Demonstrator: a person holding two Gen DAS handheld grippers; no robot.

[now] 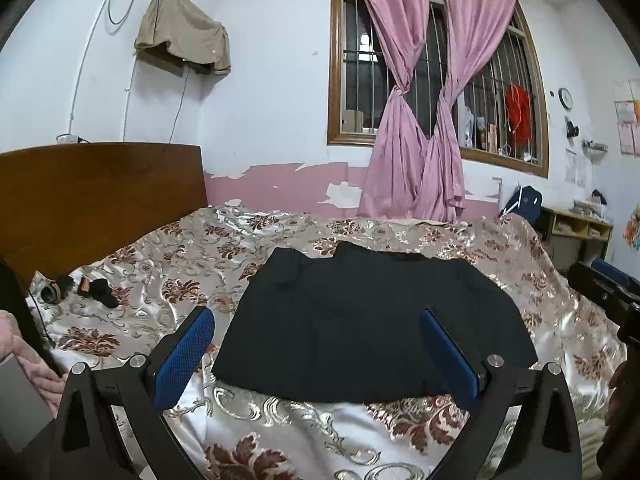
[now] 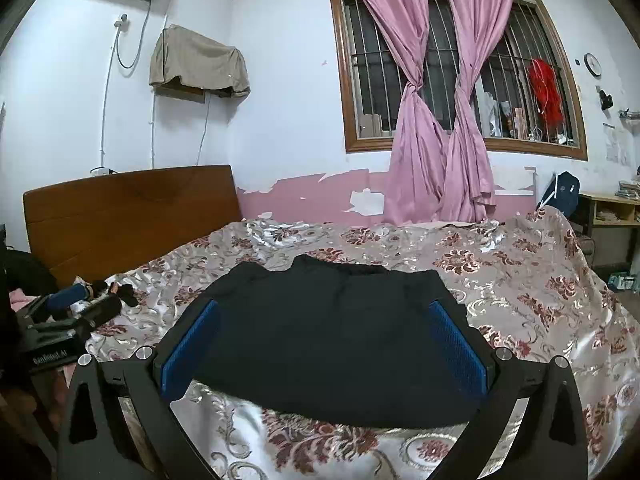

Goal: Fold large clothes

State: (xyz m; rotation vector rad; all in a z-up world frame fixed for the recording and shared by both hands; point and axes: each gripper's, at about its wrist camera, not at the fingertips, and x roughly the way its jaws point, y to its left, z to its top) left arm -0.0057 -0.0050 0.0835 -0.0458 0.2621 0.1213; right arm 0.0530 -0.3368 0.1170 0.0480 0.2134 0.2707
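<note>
A black garment (image 1: 372,320) lies folded into a rough rectangle on the floral bedspread (image 1: 280,432). It also shows in the right wrist view (image 2: 332,340). My left gripper (image 1: 316,316) is open and empty, held just in front of the garment's near edge, its blue pads (image 1: 184,356) apart on either side. My right gripper (image 2: 324,312) is open and empty too, in front of the same near edge, with its blue pads (image 2: 456,344) spread wide. The right gripper's body shows at the right edge of the left wrist view (image 1: 604,292).
A wooden headboard (image 1: 96,196) stands at the left. Small dark items (image 1: 96,290) lie on the bed near it. The left gripper's body and dark gear (image 2: 60,320) sit at the bed's left side. Pink curtains (image 1: 416,120) hang at the barred window. A desk (image 1: 576,232) stands at the far right.
</note>
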